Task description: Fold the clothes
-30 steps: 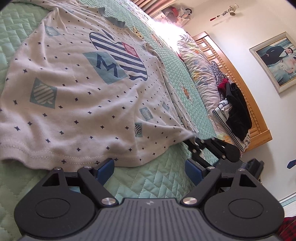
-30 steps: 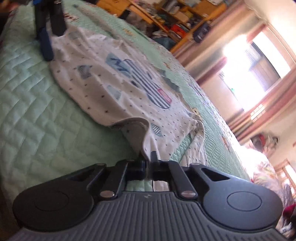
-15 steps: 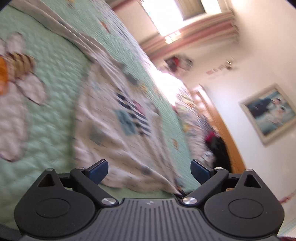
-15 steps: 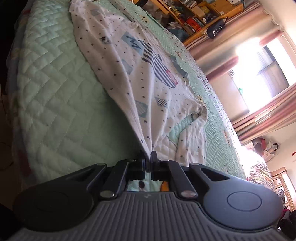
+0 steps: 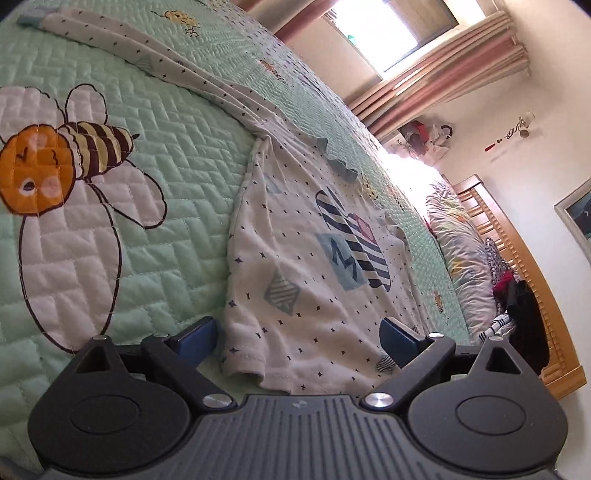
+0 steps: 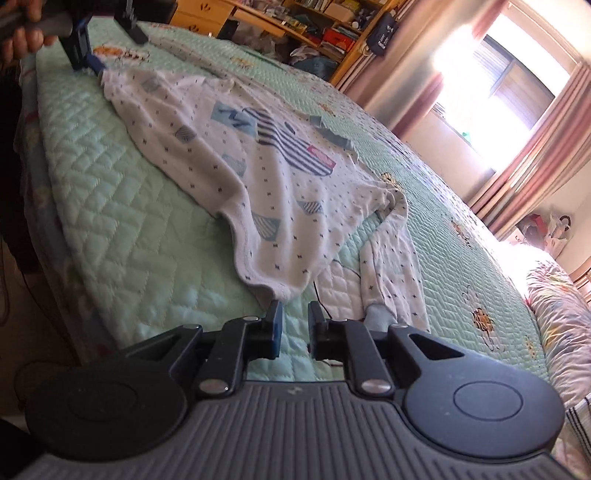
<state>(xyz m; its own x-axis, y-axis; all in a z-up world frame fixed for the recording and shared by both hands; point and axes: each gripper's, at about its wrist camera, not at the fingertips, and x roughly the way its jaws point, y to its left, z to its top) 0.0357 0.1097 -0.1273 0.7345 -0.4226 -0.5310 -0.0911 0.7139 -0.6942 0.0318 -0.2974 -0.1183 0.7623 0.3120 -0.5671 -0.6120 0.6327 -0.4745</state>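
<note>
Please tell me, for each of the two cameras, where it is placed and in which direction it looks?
Left wrist: on the left hand-held gripper, open, at the shirt hem, looking along the bed toward the window; only its own fingers show.
Right wrist: on the right hand-held gripper, jaws just opened off the shirt corner, looking across the quilt to shelves; a hand holds the other gripper top left.
Shared: shirt, quilt, window.

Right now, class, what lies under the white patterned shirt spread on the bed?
The shirt lies on the green quilted bedspread, which shows all around it. A white quilted patch peeks out beside the hem corner; whatever the quilt bears beneath the shirt's body is covered.
</note>
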